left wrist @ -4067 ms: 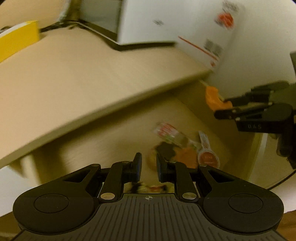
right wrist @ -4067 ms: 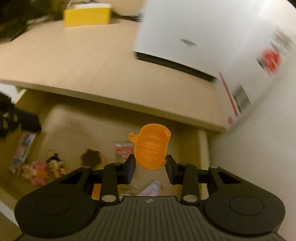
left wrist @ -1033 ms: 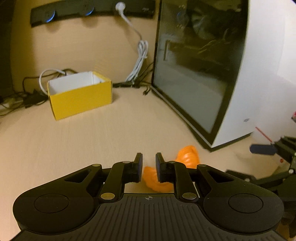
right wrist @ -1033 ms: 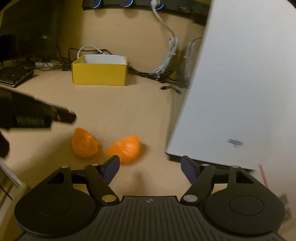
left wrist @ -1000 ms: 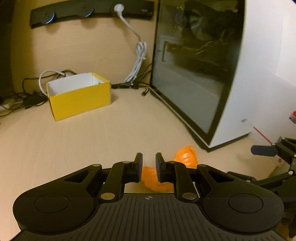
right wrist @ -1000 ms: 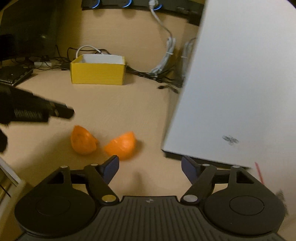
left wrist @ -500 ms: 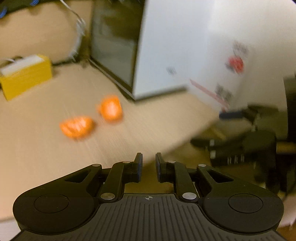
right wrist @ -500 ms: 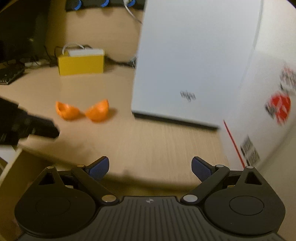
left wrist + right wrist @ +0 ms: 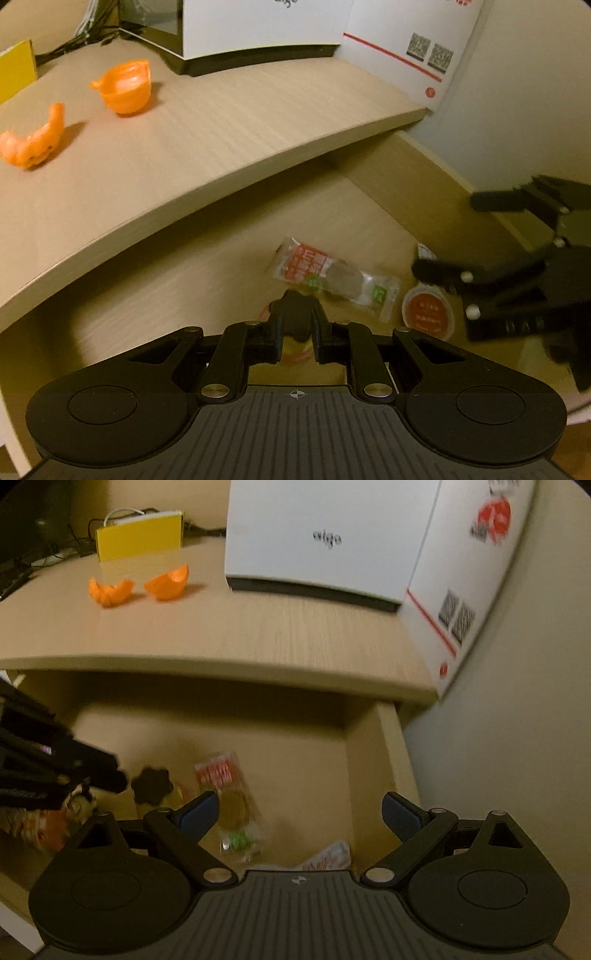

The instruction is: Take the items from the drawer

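Note:
The drawer stands pulled out under the desk top. Inside lie a clear snack packet with a red label, a round orange-lidded sachet, a black flower-shaped piece and small toy figures. My left gripper is shut and holds nothing; it hovers over the black piece. My right gripper is wide open above the snack packet, nothing between its blue pads. Two orange pumpkin halves rest on the desk.
A white computer case and a white carton with QR codes stand on the desk's back right. A yellow box with cables sits at the back left. A wall runs close along the drawer's right side. Another packet lies by the right gripper.
Both grippers have pulled back from the desk top and dropped over the open drawer. The two orange halves stay on the desk. The right gripper has opened wider.

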Action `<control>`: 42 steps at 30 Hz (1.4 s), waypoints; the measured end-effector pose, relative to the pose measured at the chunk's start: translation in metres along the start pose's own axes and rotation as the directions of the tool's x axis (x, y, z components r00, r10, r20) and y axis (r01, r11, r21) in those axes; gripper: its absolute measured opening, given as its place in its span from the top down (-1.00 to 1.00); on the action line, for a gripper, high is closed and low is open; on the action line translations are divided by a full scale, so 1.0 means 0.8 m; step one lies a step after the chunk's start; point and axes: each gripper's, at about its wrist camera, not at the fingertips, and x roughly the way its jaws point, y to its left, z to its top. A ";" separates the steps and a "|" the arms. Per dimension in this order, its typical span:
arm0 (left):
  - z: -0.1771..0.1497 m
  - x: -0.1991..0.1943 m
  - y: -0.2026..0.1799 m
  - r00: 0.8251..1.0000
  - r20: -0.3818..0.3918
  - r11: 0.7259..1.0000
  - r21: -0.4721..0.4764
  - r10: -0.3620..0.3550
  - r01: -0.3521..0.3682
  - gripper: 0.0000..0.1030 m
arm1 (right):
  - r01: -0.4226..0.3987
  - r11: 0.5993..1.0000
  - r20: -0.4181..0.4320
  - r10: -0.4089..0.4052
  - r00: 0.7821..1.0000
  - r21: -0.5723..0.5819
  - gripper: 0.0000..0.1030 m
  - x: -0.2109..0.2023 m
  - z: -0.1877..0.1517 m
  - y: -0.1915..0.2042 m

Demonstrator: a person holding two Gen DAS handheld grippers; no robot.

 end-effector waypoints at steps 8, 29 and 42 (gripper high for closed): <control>0.008 0.022 -0.017 0.999 -0.009 0.998 0.045 0.031 -0.031 0.67 | -0.028 0.998 0.009 0.028 1.000 0.048 -0.84 0.001 -0.010 -0.010; 0.008 0.022 -0.032 0.999 -0.024 0.978 0.207 -0.026 0.030 0.65 | -0.078 0.993 -0.001 0.078 0.997 0.089 -0.79 0.008 -0.011 -0.021; -0.008 0.002 0.005 0.994 -0.111 0.994 0.106 0.020 -0.008 0.64 | -0.074 0.995 -0.015 0.075 0.997 0.074 -0.79 0.010 -0.009 -0.017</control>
